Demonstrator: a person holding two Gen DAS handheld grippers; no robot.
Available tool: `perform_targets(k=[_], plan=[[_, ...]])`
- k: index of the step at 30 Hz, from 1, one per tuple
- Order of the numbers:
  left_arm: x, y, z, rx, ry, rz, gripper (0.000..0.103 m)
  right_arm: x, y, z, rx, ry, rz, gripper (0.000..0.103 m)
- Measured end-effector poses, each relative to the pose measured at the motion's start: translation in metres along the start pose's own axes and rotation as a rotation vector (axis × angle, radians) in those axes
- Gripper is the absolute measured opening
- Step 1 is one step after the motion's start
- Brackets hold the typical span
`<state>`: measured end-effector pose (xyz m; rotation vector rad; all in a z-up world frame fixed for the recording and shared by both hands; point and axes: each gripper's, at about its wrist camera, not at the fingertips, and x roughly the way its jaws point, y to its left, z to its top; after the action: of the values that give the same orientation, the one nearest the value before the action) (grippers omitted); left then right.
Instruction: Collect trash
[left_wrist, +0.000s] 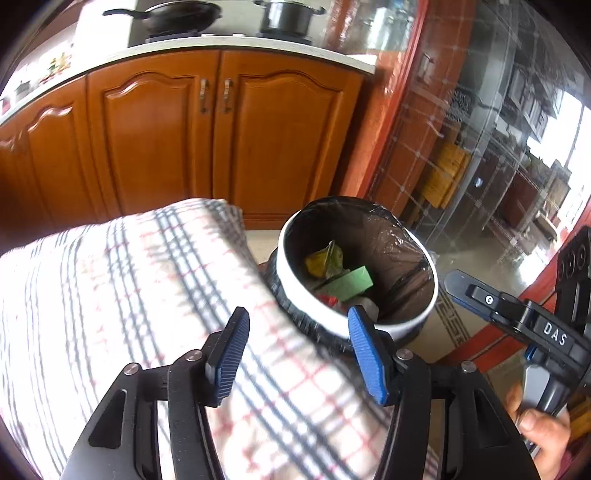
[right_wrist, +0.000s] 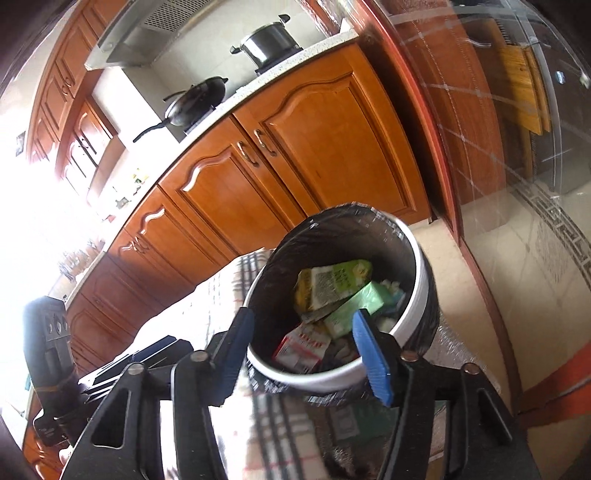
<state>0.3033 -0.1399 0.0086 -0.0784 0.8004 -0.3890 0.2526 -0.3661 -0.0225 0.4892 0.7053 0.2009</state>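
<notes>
A white trash bin (left_wrist: 295, 284) with a black liner stands on the floor beside the table corner. It holds a yellow-green wrapper (left_wrist: 325, 260), a green carton (left_wrist: 351, 282) and a red-and-white packet (right_wrist: 303, 347). My left gripper (left_wrist: 297, 354) is open over the checked tablecloth (left_wrist: 129, 295), with nothing between its blue pads. My right gripper (right_wrist: 303, 356) is open and empty, its fingers framing the near rim of the bin (right_wrist: 421, 280). In the left wrist view the right gripper (left_wrist: 461, 291) comes in from the right, held by a hand (left_wrist: 539, 424).
Wooden cabinet doors (left_wrist: 221, 140) run behind the bin under a counter with a wok (left_wrist: 173, 16) and a pot (left_wrist: 284, 16). A glass door (left_wrist: 498, 166) in a red frame stands to the right. The left gripper (right_wrist: 162, 345) lies low at the left in the right wrist view.
</notes>
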Motion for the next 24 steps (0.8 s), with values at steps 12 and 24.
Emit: perform_targets(k=[12, 24], plan=[[-0.095, 0.033, -0.095, -0.099, -0.107, 0.053, 0.068, -0.034, 0.043, -0.074, -0.064, -0.084, -0.013, 0.088], [-0.170, 0.030, -0.146, -0.082, -0.271, 0.109, 0.078, -0.069, 0.084, -0.120, -0.222, -0.188, -0.085, 0.098]])
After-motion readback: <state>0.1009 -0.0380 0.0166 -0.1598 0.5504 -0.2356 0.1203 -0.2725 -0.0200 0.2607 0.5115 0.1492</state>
